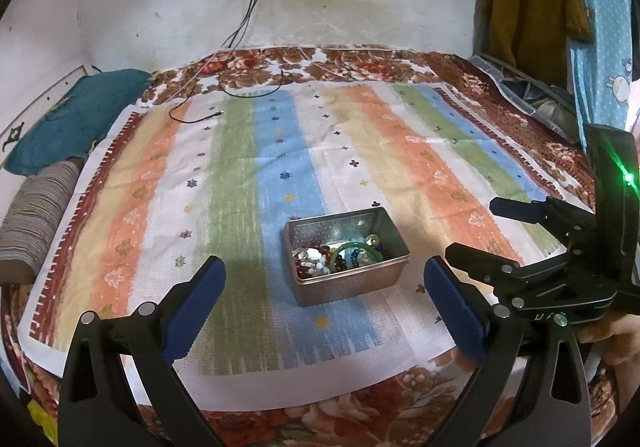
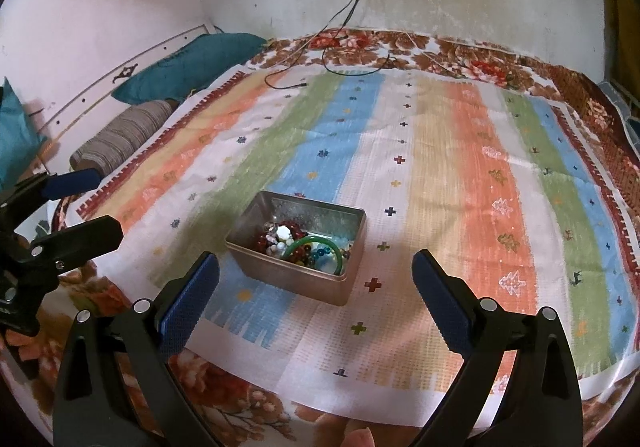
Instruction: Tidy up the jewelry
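Hovering spread, empty: left gripper (image 1: 325,281), right gripper (image 2: 316,281). Risk: tangled bead jewelry (image 2: 304,245) in rectangular silver metal tin (image 2: 280,275), frame centre, lifting as one clump.

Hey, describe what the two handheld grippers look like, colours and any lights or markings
Both are matte black plastic. The left gripper and right gripper each have two long angled arms with silver rivets at the joints, ending in fingers faced with blue textured pads. Seen from the left wrist view, the right gripper's body carries a green light and faint pale lettering, too blurred to read.
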Demonstrator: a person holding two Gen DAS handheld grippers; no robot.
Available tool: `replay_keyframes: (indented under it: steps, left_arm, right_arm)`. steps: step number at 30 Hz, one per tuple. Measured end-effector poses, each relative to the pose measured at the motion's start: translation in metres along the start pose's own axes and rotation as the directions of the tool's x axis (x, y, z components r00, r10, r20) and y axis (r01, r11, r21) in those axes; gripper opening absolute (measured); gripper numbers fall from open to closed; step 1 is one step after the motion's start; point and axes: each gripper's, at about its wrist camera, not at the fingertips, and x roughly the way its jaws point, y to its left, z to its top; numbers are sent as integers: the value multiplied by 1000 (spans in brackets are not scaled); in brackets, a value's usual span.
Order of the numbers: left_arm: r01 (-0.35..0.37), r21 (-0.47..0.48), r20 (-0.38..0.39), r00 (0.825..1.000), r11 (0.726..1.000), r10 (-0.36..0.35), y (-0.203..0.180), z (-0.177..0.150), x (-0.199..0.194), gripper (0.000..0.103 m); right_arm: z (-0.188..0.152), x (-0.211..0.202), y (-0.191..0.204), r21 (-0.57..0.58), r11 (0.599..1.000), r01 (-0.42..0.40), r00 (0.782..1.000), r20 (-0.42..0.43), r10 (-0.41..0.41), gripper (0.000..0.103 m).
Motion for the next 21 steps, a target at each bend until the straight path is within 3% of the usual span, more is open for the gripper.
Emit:
replay_keyframes:
  steps: [21]
  left_arm:
    - [9,8,-10,1000,1000,-9,-1,-2,4,97]
  right_arm:
    - [4,-10,-1,10,1000,-18,999,46,18,98]
